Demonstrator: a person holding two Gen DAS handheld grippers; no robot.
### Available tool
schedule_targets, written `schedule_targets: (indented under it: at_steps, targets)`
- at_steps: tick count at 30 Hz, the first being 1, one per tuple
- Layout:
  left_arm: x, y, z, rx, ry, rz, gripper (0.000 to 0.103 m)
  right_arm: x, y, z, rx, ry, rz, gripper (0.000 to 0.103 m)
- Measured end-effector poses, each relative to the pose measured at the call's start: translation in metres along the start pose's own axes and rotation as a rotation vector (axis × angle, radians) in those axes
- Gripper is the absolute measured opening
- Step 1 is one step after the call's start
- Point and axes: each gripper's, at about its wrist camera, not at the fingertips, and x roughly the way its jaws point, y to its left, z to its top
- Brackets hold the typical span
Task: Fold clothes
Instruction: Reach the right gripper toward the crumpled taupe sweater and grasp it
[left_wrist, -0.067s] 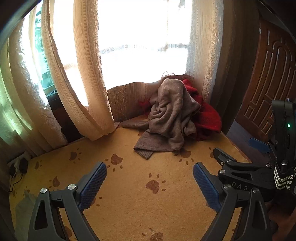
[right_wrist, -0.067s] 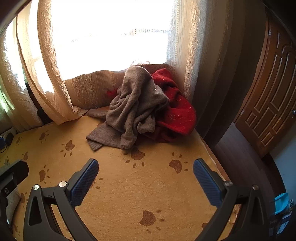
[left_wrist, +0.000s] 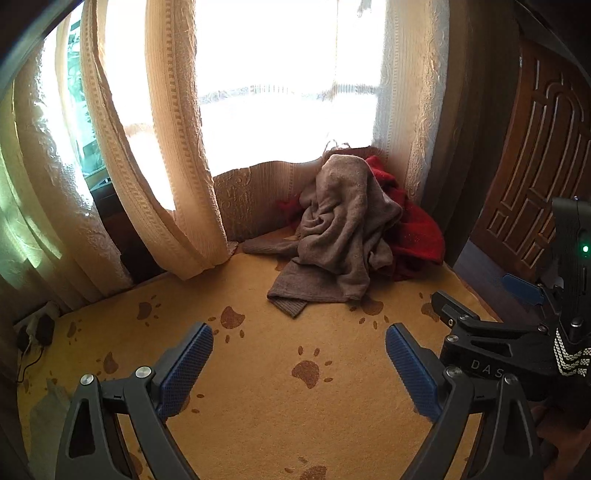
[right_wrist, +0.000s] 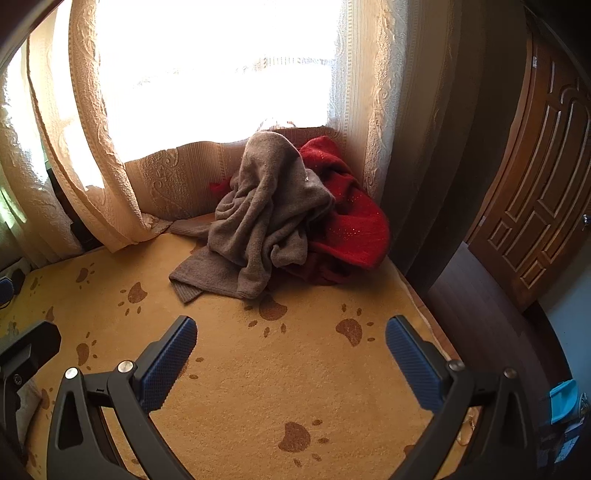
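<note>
The left black two-finger gripper with blue ribbed pads is held low with its jaws spread wide, nothing between them. The right black two-finger gripper with blue ribbed pads is posed the same way, jaws wide apart and empty. In the left wrist view the right gripper's black body appears at the right side, level with the left one and just beside it, a small green light glowing on its housing.

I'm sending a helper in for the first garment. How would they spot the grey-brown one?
Look to the bright window, at the far corner of the yellow paw-print blanket. The grey-brown garment is draped over a red garment, with one ribbed end trailing forward.
</note>
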Motion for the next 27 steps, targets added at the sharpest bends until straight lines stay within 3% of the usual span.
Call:
schedule_targets:
  at_steps: [5,10,14,20,25,27]
  targets:
    - [0.016,0.008,0.004,-0.012,-0.009,-0.009,0.096,0.001,-0.009,0.012,0.061,-0.021,0.047,0.103]
    - [0.031,0.001,-0.005,-0.016,-0.011,-0.031,0.096,0.002,-0.004,0.015,0.042,-0.081,0.001,0.103]
    - [0.046,0.016,-0.012,-0.055,0.038,-0.048,0.096,0.01,-0.001,0.021,0.031,-0.091,-0.002,0.103]
    - [0.067,0.039,-0.022,-0.116,0.111,-0.07,0.096,0.033,-0.007,0.028,0.074,-0.117,0.105,0.103]
    - [0.071,0.056,-0.037,-0.223,0.159,0.014,0.096,0.061,-0.022,0.037,0.097,-0.162,0.217,0.103]
    - [0.071,0.059,-0.038,-0.243,0.17,0.048,0.096,0.078,-0.025,0.048,0.08,-0.145,0.225,0.103]
